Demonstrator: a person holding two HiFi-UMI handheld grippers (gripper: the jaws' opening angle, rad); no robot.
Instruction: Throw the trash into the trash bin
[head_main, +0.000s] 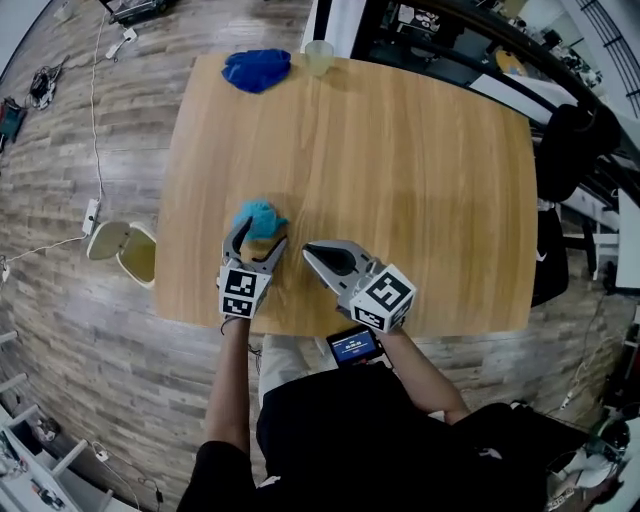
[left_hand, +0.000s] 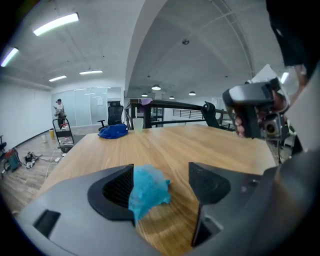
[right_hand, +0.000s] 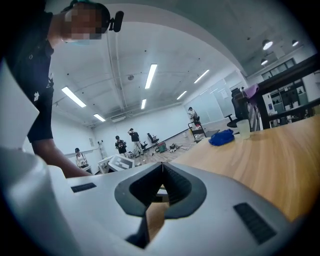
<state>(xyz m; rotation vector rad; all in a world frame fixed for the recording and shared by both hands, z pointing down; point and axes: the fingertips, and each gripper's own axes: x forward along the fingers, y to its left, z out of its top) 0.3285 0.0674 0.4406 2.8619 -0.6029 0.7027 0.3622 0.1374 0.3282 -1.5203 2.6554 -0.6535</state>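
Item: one piece of trash (head_main: 258, 217), a crumpled wad of bright turquoise-blue, soft-looking and irregularly folded, with a ragged point hanging at its lower end in the left gripper view. Location: on the wooden table (head_main: 400, 170) near its 7 o'clock edge, with you standing at 6 o'clock. Your left gripper (head_main: 262, 232) has its jaws spread wide around the wad. The wad leans against the left-hand jaw's pad, the other jaw stands clear of it, and nothing is clamped. Your right gripper (head_main: 305, 248) sits just beside it toward 3 o'clock, jaws clenched tip to tip and empty. Trash bin (head_main: 140, 255): pale, on the floor off the table's 8 o'clock side. Also on the table: a dark blue cloth (head_main: 256, 70) at 11 o'clock and a clear cup (head_main: 318, 56) at 12 o'clock.
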